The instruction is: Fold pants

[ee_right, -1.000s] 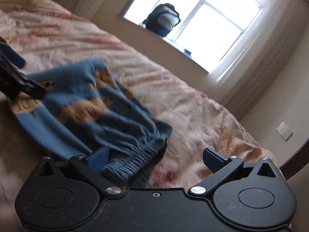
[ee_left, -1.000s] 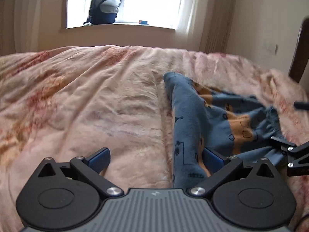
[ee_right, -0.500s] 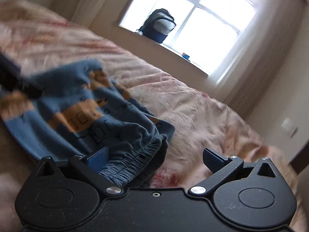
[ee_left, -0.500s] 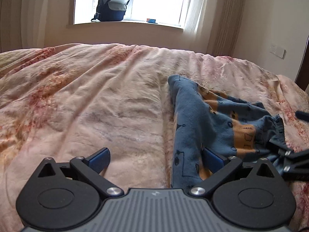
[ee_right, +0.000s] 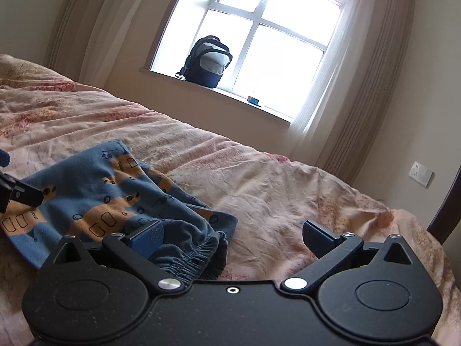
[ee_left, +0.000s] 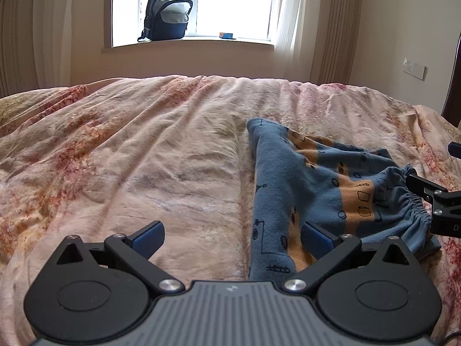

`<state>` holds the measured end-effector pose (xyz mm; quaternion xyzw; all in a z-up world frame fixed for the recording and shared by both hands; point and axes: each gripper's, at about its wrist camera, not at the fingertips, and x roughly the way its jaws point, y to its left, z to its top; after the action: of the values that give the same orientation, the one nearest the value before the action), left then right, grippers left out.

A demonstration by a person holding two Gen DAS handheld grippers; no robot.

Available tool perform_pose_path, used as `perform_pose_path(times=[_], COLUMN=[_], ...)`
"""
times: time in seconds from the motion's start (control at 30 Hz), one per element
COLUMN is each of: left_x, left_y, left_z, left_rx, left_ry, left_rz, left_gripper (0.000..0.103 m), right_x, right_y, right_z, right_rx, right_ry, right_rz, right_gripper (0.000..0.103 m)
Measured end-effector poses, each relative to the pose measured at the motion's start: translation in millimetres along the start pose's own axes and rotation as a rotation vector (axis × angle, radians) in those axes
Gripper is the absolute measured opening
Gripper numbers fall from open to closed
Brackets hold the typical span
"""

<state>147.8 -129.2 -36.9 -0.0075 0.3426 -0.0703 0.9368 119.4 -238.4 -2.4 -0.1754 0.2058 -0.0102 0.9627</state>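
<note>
While daylight pours through the window (ee_left: pixel 198 3), the bed (ee_left: pixel 121 150) fills most of the room, its pink and cream floral quilt rumpled into long creases. Beige curtains (ee_right: pixel 371 86) hang either side of the glass, and a dark backpack (ee_left: pixel 167 14) sits on the sill with a small blue box (ee_left: pixel 226 35) further along it. A white wall plate (ee_right: pixel 421 173) is fixed to the wall on the right.

On the right half of the quilt lie the pants (ee_left: pixel 317 184), small, blue with orange bands and little black drawings, loosely bunched, one leg running toward the left gripper (ee_left: pixel 233 235) and the gathered elastic waistband turned to the right.

That left gripper hovers low over the quilt with its blue-padded fingers spread wide, nothing between them; its right pad sits just above the trouser leg. The right gripper (ee_right: pixel 232 235) is likewise released, fingers apart, its left pad over the waistband folds, though I cannot tell if it touches the cloth.
</note>
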Motion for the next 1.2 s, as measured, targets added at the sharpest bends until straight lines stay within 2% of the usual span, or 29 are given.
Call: perform_pose_path(times=[0.17, 0.27, 0.37, 0.47, 0.57, 0.63, 0.7, 0.73, 0.87, 1.13, 1.2], left_x=[-1, 1, 3, 3, 5, 11, 20, 24, 37, 40, 39], left_y=[0, -2, -3, -2, 5, 15, 20, 21, 20, 11, 12], left_z=[2, 13, 36, 57, 65, 57, 44, 38, 19, -3, -9], left_rx=[-0.005, 0.021, 0.054, 0.085, 0.041, -0.032, -0.081, -0.095, -0.112, -0.024, -0.037], left_ry=[-0.002, -0.009, -0.014, -0.011, 0.018, 0.026, 0.026, 0.036, 0.079, 0.060, 0.032], left_rz=[-0.016, -0.042, -0.072, -0.129, -0.204, -0.279, -0.322, -0.330, -0.352, -0.298, -0.298], left_gripper=[0.103, 0.103, 0.103, 0.103, 0.103, 0.103, 0.103, 0.103, 0.103, 0.103, 0.103], right_x=[1, 9, 28, 44, 59, 75, 100, 108, 105, 99, 101], right_y=[-2, -6, -12, -24, -40, -49, -56, -59, -66, -63, -64], right_z=[-1, -5, -6, -6, -7, -11, -20, -24, -30, -36, -37], right_rx=[0.027, 0.064, 0.106, 0.216, 0.352, 0.416, 0.497, 0.529, 0.612, 0.600, 0.602], right_ry=[-0.008, -0.014, -0.011, -0.015, 0.007, 0.044, 0.131, 0.145, 0.089, 0.089, 0.087], right_rz=[0.007, 0.035, 0.087, 0.147, 0.266, 0.374, 0.493, 0.516, 0.573, 0.595, 0.596], right_gripper=[0.102, 0.102, 0.102, 0.102, 0.102, 0.102, 0.103, 0.103, 0.103, 0.103, 0.103])
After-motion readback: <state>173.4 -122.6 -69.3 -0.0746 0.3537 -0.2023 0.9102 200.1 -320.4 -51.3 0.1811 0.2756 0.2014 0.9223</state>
